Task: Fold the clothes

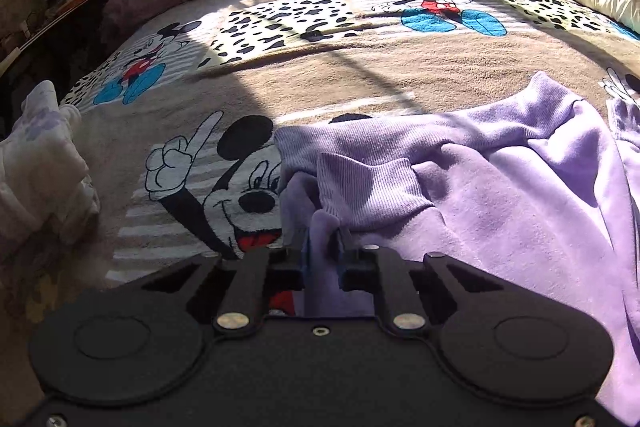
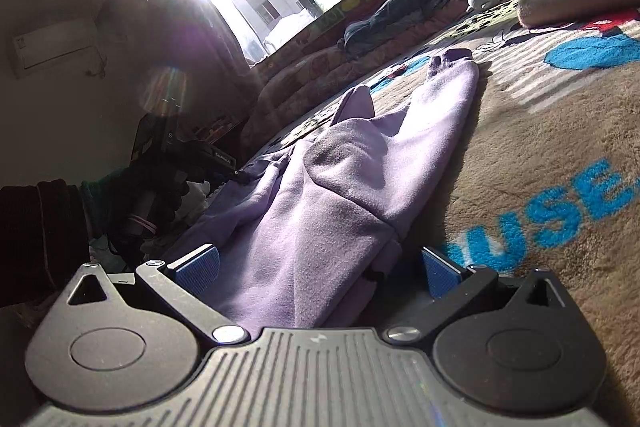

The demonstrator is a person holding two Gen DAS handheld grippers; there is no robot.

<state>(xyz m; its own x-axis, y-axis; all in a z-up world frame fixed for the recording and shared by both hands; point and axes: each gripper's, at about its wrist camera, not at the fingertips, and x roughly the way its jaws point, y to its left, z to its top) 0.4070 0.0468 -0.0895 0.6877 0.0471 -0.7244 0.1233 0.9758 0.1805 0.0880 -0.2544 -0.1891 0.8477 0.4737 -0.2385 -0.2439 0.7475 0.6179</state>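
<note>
On the cartoon-print blanket (image 1: 360, 67), a purple sweatshirt (image 1: 500, 195) lies crumpled, near right. Left gripper (image 1: 322, 259): jaws clamped on a bunched fold of it. Right gripper (image 2: 320, 267): jaws apart, straddling the fabric.

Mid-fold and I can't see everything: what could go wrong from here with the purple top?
1. The left gripper pinches only a small bunch of the purple top; a hard pull might slip it free.
2. The right gripper has its jaws open around the fabric, so that side is unheld and may drag or bunch.
3. The top already lies creased on the cartoon blanket, and the fleecy surface may catch, leaving a crooked fold.
</note>
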